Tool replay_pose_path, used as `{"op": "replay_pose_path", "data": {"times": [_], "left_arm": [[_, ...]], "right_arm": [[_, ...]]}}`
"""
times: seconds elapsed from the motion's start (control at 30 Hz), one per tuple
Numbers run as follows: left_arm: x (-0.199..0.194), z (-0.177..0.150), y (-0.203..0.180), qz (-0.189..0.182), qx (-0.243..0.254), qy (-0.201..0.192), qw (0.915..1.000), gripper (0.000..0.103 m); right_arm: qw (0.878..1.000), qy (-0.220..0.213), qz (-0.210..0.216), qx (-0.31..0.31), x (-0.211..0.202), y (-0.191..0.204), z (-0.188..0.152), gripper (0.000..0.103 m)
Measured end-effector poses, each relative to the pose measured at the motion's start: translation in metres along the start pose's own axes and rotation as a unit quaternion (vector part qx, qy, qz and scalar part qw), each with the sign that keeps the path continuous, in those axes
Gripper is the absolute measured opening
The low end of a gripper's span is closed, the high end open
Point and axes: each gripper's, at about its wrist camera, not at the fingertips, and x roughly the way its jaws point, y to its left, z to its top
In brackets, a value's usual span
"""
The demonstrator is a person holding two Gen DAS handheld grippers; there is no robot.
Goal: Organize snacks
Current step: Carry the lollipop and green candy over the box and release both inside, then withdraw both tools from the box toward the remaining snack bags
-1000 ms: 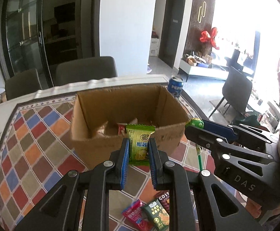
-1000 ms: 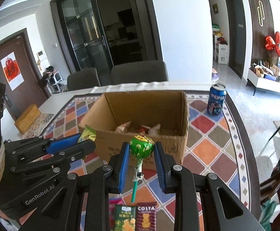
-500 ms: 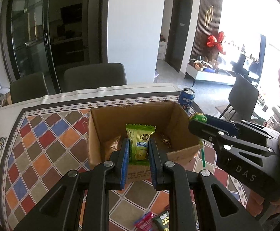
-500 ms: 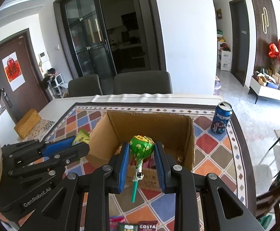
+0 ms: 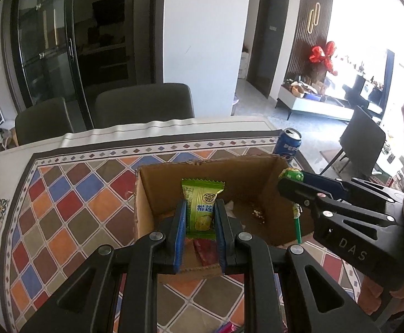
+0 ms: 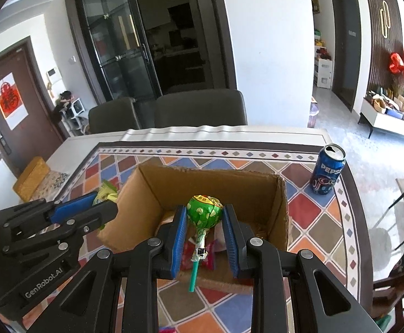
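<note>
Both hands are at the drop-off stage of sorting the snacks: each carries one item over the open cardboard box (image 5: pixel 257 183), which sits mid-frame on the checked tablecloth (image 5: pixel 71 205). The left gripper (image 5: pixel 200 222) is clamped on a green snack packet (image 5: pixel 202 208), its blue pads pressing the packet's two edges, and the packet hangs above the box's near left part in the centre of the left view. The right gripper (image 6: pixel 205 227) is clamped on a green-wrapped lollipop (image 6: pixel 204 211), head between the pads and the teal stick pointing down toward the bottom of the frame; in the right view it sits over the box interior, where a few wrappers already lie, among them a red one (image 6: pixel 186 256). My reading is that the next move calls for letting the jaws part so each item falls inside the walls; the lollipop looks well within the rim, while the packet may need carrying slightly further in, since the near wall lies just below it. Readable writing: "PEPSI" on the blue can (image 6: pixel 327 173) standing at the right of the frame beyond the box, "DAS" on the right gripper's body in the left view, "GenRobot.AI" on the left gripper's body in the right view, and Chinese characters on the packet too small to make out fully
</note>
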Motion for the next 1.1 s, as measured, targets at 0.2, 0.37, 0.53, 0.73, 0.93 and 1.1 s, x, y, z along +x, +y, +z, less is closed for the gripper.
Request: {"op": "replay_pose_path", "data": {"times": [0.2, 0.37, 0.53, 0.73, 0.93, 1.1], "left_arm": [[0.013, 0.006, -0.001, 0.031, 0.006, 0.000, 0.9995, 0.037], [0.007, 0.001, 0.000, 0.036, 0.004, -0.009, 0.9993, 0.040], [-0.012, -0.011, -0.003, 0.037, 0.004, -0.027, 0.9989, 0.047], [-0.038, -0.031, -0.007, 0.033, -0.006, -0.047, 0.9983, 0.051], [-0.057, -0.055, -0.012, 0.031, -0.010, -0.049, 0.9983, 0.051], [-0.070, -0.079, -0.016, 0.039, -0.008, -0.052, 0.9979, 0.051]], "right_arm": [[1.000, -0.001, -0.015, 0.010, 0.014, -0.005, 0.004, 0.029], [0.999, -0.009, -0.033, 0.017, 0.010, -0.009, -0.002, 0.040], [0.999, -0.014, -0.032, 0.015, -0.001, -0.008, -0.014, 0.040], [1.000, -0.019, -0.011, 0.011, -0.023, -0.001, -0.032, 0.040], [1.000, -0.021, 0.005, 0.003, -0.040, 0.005, -0.054, 0.040], [1.000, -0.023, 0.004, 0.002, -0.052, 0.008, -0.074, 0.040]]}}
